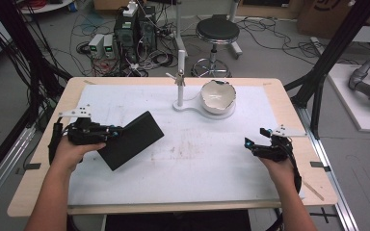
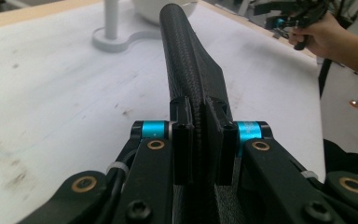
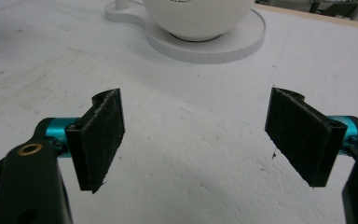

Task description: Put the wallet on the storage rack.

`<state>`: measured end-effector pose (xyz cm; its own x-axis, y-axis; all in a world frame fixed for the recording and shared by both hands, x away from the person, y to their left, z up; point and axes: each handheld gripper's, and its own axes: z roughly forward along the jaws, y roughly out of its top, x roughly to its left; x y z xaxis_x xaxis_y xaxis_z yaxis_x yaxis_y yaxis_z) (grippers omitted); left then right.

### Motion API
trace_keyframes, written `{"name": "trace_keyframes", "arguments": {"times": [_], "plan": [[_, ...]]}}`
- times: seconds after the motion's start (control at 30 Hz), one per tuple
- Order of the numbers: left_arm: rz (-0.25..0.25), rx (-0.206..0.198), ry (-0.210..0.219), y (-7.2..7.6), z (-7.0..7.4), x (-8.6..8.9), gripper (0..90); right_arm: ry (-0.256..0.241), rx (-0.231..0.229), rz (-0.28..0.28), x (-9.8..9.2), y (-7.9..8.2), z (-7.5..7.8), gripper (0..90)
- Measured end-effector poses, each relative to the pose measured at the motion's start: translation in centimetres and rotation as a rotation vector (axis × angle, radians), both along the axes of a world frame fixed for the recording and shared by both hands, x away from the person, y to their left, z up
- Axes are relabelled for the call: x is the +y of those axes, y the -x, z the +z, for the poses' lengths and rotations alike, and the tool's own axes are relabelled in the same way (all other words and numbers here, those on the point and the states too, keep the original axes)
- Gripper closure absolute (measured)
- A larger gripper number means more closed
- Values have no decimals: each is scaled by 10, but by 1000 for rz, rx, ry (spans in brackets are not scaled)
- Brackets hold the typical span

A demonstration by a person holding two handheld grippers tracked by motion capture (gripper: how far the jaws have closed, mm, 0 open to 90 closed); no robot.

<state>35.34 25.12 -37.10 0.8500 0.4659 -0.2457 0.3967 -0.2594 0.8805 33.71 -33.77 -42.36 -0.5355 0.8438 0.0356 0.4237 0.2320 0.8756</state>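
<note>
A flat black case with a textured cover lies tilted over the left part of the white mat. My left gripper is shut on its near edge; in the left gripper view the case stands edge-on between the two pads, running away from the camera. My right gripper hovers over the right side of the mat, open, its pads wide apart with nothing between them. A white bowl sits on a white round base with an upright post at the back centre.
The white mat covers most of the wooden table. Behind the table stand a black stool, computer boxes and many cables on the floor. A black frame post rises at the right.
</note>
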Motion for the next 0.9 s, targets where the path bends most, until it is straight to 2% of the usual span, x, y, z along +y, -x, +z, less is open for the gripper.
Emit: {"name": "trace_keyframes", "arguments": {"times": [0.2, 0.3, 0.33, 0.37, 0.4, 0.5, 0.53, 0.6, 0.7, 0.77, 0.8, 0.83, 0.87, 0.9], "plan": [[-106, -36, -6, 4, 7, -34, 813, -30, -49, 139, 11, 2, 13, 200], [-152, -46, -8, 7, 8, -52, 813, -67, -50, 237, 22, 4, 19, 200], [-169, -51, -9, 8, 9, -58, 813, -85, -49, 289, 30, 4, 22, 197], [-186, -56, -9, 9, 10, -64, 813, -85, -49, 289, 30, 4, 22, 197], [-201, -63, -6, 10, 10, -71, 813, -97, -49, 312, 34, 4, 24, 196], [-248, -78, -6, 12, 12, -90, 813, -127, -43, 394, 49, 5, 28, 188], [-264, -87, -6, 13, 12, -96, 812, -138, -37, 453, 59, 5, 29, 188], [-293, -104, -14, 13, 12, -109, 812, -140, -33, 470, 62, 5, 30, 188], [-335, -113, -21, 14, 10, -126, 812, -156, -4, 541, 78, 5, 32, 188], [-364, -118, -17, 16, 10, -134, 813, -166, -1, 573, 85, 5, 33, 188], [-382, -117, -13, 16, 9, -137, 813, -176, 9, 624, 93, 5, 33, 187], [-396, -117, -12, 18, 9, -140, 813, -176, 9, 624, 93, 5, 33, 187], [-414, -117, -6, 19, 9, -142, 813, -181, 25, 668, 100, 5, 31, 187], [-425, -119, -3, 19, 9, -143, 813, -181, 25, 668, 100, 5, 31, 187]]}}
